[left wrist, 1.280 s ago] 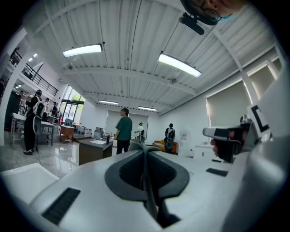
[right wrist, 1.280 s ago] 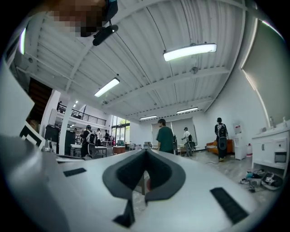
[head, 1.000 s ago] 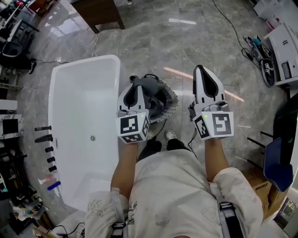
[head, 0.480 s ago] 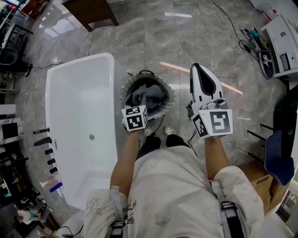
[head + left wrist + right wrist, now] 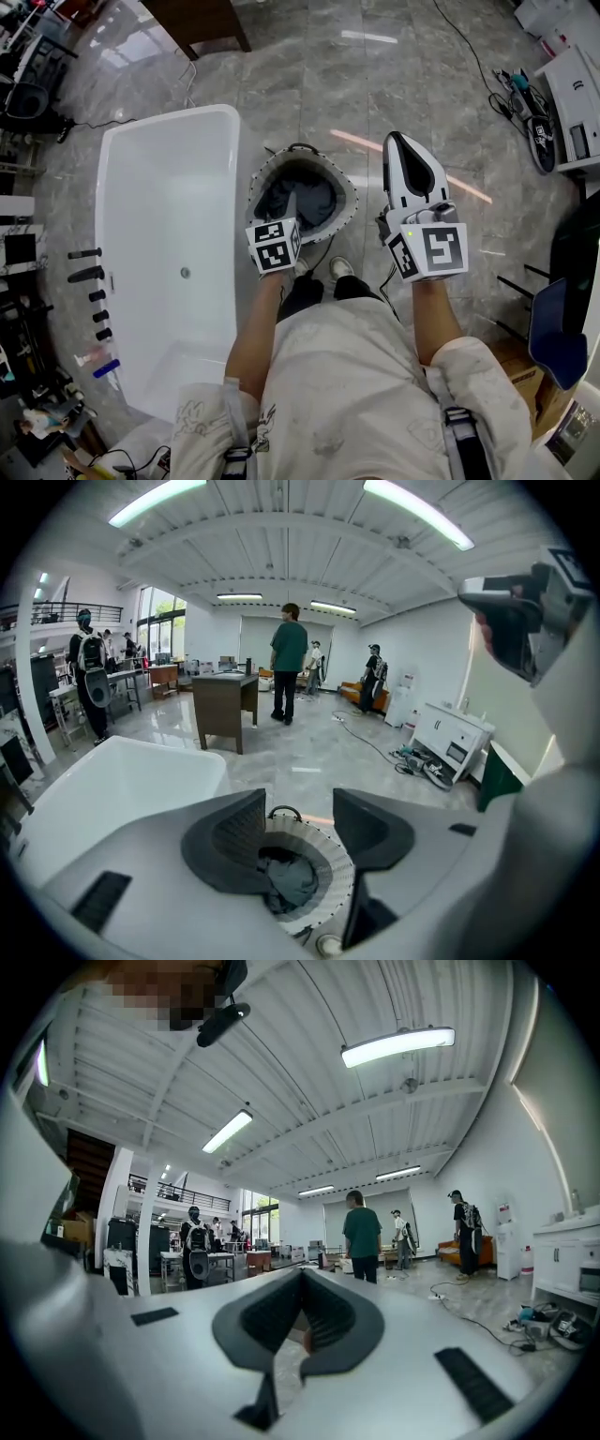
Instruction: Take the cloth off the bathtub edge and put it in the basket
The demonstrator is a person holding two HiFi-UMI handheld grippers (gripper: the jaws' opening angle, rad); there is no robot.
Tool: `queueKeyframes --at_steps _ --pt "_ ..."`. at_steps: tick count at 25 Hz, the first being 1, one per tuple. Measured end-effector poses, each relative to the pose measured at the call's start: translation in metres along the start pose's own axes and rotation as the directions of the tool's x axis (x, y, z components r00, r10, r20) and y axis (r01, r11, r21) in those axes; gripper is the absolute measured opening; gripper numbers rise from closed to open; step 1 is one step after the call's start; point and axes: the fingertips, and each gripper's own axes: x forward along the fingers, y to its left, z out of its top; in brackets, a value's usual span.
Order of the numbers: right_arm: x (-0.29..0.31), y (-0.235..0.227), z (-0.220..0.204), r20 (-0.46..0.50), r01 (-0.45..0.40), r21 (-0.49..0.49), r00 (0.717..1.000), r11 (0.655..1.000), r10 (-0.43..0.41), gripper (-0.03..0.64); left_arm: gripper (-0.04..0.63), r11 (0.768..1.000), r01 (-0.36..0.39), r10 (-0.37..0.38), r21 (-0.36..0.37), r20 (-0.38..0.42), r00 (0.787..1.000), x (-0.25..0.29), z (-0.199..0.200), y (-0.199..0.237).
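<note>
The round woven basket (image 5: 349,199) stands on the floor by the white bathtub (image 5: 169,187). A grey-blue cloth (image 5: 305,199) lies crumpled inside it. My left gripper (image 5: 290,202) hangs over the basket's near side, pointing down into it. In the left gripper view the cloth (image 5: 292,880) lies in the basket (image 5: 333,860) below the left gripper (image 5: 300,829), whose jaws have just opened and stand apart with nothing between them. My right gripper (image 5: 400,142) is held level to the right of the basket. In its own view the right gripper (image 5: 302,1290) is shut and empty.
Black tap fittings (image 5: 89,277) line the tub's left rim. A dark wooden table (image 5: 197,23) stands beyond the tub. Cables (image 5: 469,56) and a white cabinet (image 5: 572,94) are at the far right, a blue chair (image 5: 553,328) nearer. People stand far off (image 5: 289,663).
The left gripper has dropped from above the basket down to its rim and opened. The cloth it held now lies in the basket. The right gripper has stayed put.
</note>
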Motion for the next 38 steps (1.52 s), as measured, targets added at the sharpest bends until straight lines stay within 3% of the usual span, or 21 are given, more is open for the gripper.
queueKeyframes --at_steps 8,14,17,24,29,35,38 --pt "0.022 0.044 0.009 0.019 -0.126 -0.005 0.992 0.992 0.126 -0.012 0.224 0.993 -0.093 0.104 -0.074 0.154 0.983 -0.051 0.041 0.037" --pt "0.05 0.098 0.02 0.044 -0.268 -0.012 0.962 0.963 0.268 -0.012 0.222 0.969 -0.198 0.231 -0.146 0.26 0.938 -0.106 0.069 0.087" --pt "0.063 0.132 0.028 0.061 -0.346 -0.019 0.936 0.938 0.346 -0.012 0.222 0.946 -0.267 0.313 -0.186 0.292 0.904 -0.139 0.071 0.117" --pt "0.077 0.213 0.039 0.079 -0.516 -0.017 0.853 0.857 0.515 -0.012 0.222 0.858 -0.425 0.507 -0.287 0.35 0.787 -0.231 0.062 0.174" --pt "0.083 0.269 0.046 0.12 -0.641 -0.014 0.761 0.768 0.637 -0.012 0.215 0.768 -0.516 0.638 -0.378 0.391 0.664 -0.299 0.053 0.199" --pt "0.076 0.333 0.055 0.137 -0.735 -0.019 0.669 0.677 0.73 -0.012 0.186 0.68 -0.56 0.733 -0.472 0.418 0.537 -0.374 0.04 0.221" --pt "0.063 0.362 0.054 0.138 -0.776 -0.012 0.624 0.631 0.769 -0.012 0.178 0.643 -0.587 0.765 -0.492 0.423 0.485 -0.407 0.03 0.224"
